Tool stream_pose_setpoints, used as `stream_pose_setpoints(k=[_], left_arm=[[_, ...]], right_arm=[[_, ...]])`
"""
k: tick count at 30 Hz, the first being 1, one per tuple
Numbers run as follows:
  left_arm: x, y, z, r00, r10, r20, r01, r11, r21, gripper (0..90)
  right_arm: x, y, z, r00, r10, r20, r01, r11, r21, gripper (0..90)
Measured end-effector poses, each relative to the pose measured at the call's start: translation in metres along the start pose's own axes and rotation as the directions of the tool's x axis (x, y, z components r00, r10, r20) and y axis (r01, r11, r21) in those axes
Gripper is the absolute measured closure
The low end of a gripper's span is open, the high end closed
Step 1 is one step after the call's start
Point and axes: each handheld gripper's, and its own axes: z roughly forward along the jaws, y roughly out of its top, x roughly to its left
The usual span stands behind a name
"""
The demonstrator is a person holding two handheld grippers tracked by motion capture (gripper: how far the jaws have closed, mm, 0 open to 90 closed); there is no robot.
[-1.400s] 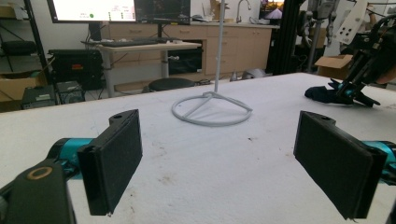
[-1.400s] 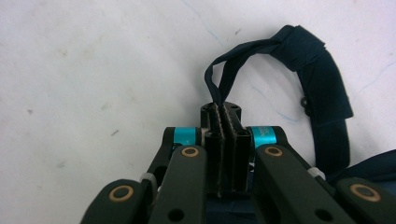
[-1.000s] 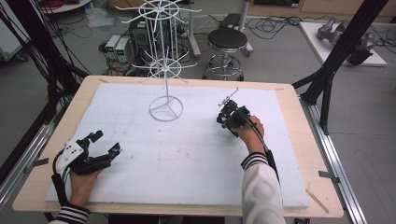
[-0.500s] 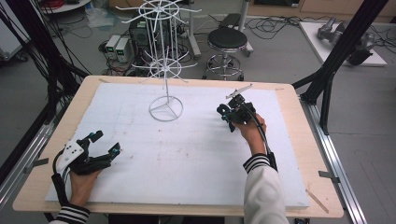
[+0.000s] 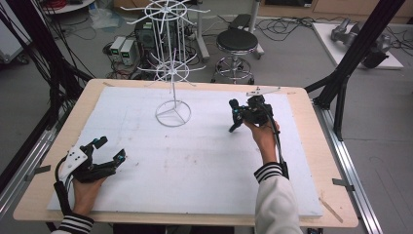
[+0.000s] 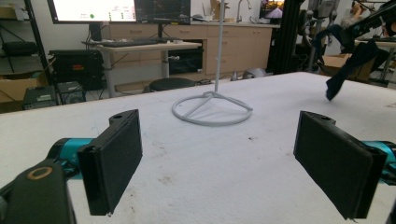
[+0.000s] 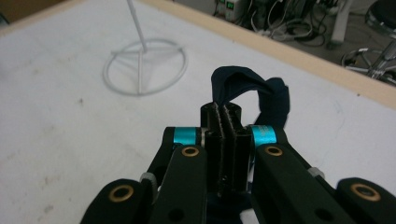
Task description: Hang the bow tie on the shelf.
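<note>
A white wire rack [image 5: 172,73] stands at the far middle of the white board [image 5: 195,170], its ring base [image 6: 212,110] [image 7: 144,65] flat on the surface. My right gripper [image 5: 234,112] [image 7: 223,110] is held above the board to the right of the rack, shut on a dark blue piece of cloth [image 5: 235,125] [image 7: 261,93]. The cloth loops out past the pinched jaws and hangs down. In the left gripper view the cloth [image 6: 340,74] dangles at the far right. My left gripper [image 5: 111,149] [image 6: 219,154] rests at the near left, open, with nothing between its pads.
The board lies on a wooden table [image 5: 311,146] with bare rims at the right and front. A black stool [image 5: 237,41] and cables are on the floor behind the table. Black frame posts [image 5: 350,53] stand at the right.
My right hand has risen and drifted slightly away from the person, lifting the dark cloth with it. The left gripper has stayed where it was.
</note>
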Motion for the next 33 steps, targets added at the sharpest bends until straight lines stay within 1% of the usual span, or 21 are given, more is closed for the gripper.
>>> stream_pose_setpoints(k=[1, 3, 4, 5, 6, 7, 8, 9, 12, 14, 15, 16, 18, 19, 22, 23, 24, 27, 28, 30, 33], left_arm=[[0.000, 0.000, 0.000, 1.0000, 0.000, 0.000, 0.000, 1.0000, 0.001, 15.7], [0.000, 0.000, 0.000, 1.0000, 0.001, 0.000, -0.001, 1.0000, 0.001, 15.7], [0.000, 0.000, 0.000, 1.0000, 0.001, 0.000, -0.001, 1.0000, 0.001, 15.7], [0.000, 0.000, 0.000, 1.0000, 0.001, 0.000, -0.001, 1.0000, 0.001, 15.7], [0.000, 0.000, 0.000, 1.0000, 0.001, 0.000, -0.001, 1.0000, 0.001, 15.7], [0.000, 0.000, 0.000, 1.0000, 0.002, 0.000, -0.002, 1.0000, 0.001, 15.7], [0.000, 0.000, 0.000, 1.0000, 0.001, 0.000, -0.001, 1.0000, 0.001, 15.7], [0.000, 0.000, 0.000, 1.0000, 0.002, 0.000, -0.002, 1.0000, 0.001, 15.7], [0.000, 0.000, 0.000, 1.0000, 0.001, 0.000, -0.001, 1.0000, 0.001, 15.7], [0.000, 0.000, 0.000, 1.0000, 0.000, -0.001, 0.000, 1.0000, 0.001, 15.7], [0.000, 0.000, 0.000, 1.0000, 0.000, -0.001, 0.000, 1.0000, 0.001, 15.7], [0.000, 0.000, 0.000, 1.0000, 0.000, -0.001, 0.000, 1.0000, 0.001, 15.7], [0.000, 0.000, 0.000, 1.0000, 0.001, -0.001, -0.001, 1.0000, 0.001, 15.7], [0.000, 0.000, 0.000, 1.0000, 0.000, -0.001, 0.000, 1.0000, 0.001, 15.7], [0.000, 0.000, 0.000, 1.0000, 0.001, -0.001, -0.001, 1.0000, 0.002, 15.7], [0.000, 0.000, 0.000, 1.0000, 0.001, -0.001, -0.001, 1.0000, 0.002, 15.7], [0.000, 0.000, 0.000, 1.0000, 0.000, -0.002, 0.000, 1.0000, 0.002, 15.7], [0.000, 0.000, 0.000, 1.0000, 0.001, -0.002, -0.001, 1.0000, 0.003, 15.7], [0.000, 0.000, 0.000, 1.0000, 0.001, -0.002, -0.001, 1.0000, 0.003, 15.7], [0.000, 0.000, 0.000, 1.0000, 0.001, -0.002, -0.001, 1.0000, 0.003, 15.7], [0.000, 0.000, 0.000, 1.0000, 0.001, -0.002, -0.001, 1.0000, 0.002, 15.7]], right_arm=[[0.001, 0.002, -0.003, 1.0000, 0.004, 0.009, -0.004, 0.999, -0.032, 87.9], [0.002, 0.003, -0.006, 0.9999, 0.013, 0.002, -0.013, 0.998, -0.066, 87.9], [0.003, 0.004, -0.007, 0.9999, 0.013, 0.002, -0.013, 0.997, -0.081, 88.0], [0.003, 0.004, -0.007, 0.9999, 0.013, 0.002, -0.013, 0.997, -0.081, 88.0], [0.004, 0.005, -0.009, 0.9999, 0.016, 0.000, -0.016, 0.994, -0.113, 88.0], [0.004, 0.005, -0.009, 0.9999, 0.016, 0.000, -0.016, 0.994, -0.113, 88.0], [0.006, 0.006, -0.011, 0.9998, 0.020, 0.000, -0.020, 0.990, -0.140, 87.9], [0.006, 0.006, -0.011, 0.9998, 0.020, 0.000, -0.020, 0.990, -0.140, 87.9], [0.008, 0.007, -0.014, 0.9997, 0.025, -0.002, -0.025, 0.984, -0.178, 88.0], [0.008, 0.008, -0.015, 0.9997, 0.025, -0.005, -0.025, 0.982, -0.188, 87.9], [0.008, 0.008, -0.016, 0.9996, 0.028, -0.005, -0.029, 0.978, -0.206, 87.9], [0.009, 0.008, -0.016, 0.9995, 0.032, -0.009, -0.033, 0.977, -0.212, 87.9], [0.009, 0.009, -0.018, 0.9994, 0.033, -0.005, -0.033, 0.973, -0.230, 87.9], [0.009, 0.010, -0.018, 0.9996, 0.027, -0.001, -0.027, 0.969, -0.247, 87.9], [0.011, 0.011, -0.020, 0.9993, 0.038, 0.001, -0.036, 0.962, -0.272, 87.9], [0.011, 0.011, -0.020, 0.9993, 0.038, 0.001, -0.036, 0.962, -0.272, 87.9], [0.013, 0.013, -0.021, 0.9992, 0.040, -0.007, -0.040, 0.959, -0.281, 87.9], [0.016, 0.018, -0.021, 0.9996, 0.026, -0.011, -0.028, 0.954, -0.298, 87.9], [0.016, 0.018, -0.021, 0.9996, 0.026, -0.011, -0.028, 0.954, -0.298, 87.9], [0.021, 0.023, -0.020, 0.9997, 0.018, -0.018, -0.022, 0.950, -0.310, 87.9], [0.025, 0.028, -0.017, 0.9996, 0.016, -0.025, -0.023, 0.949, -0.314, 87.9]])
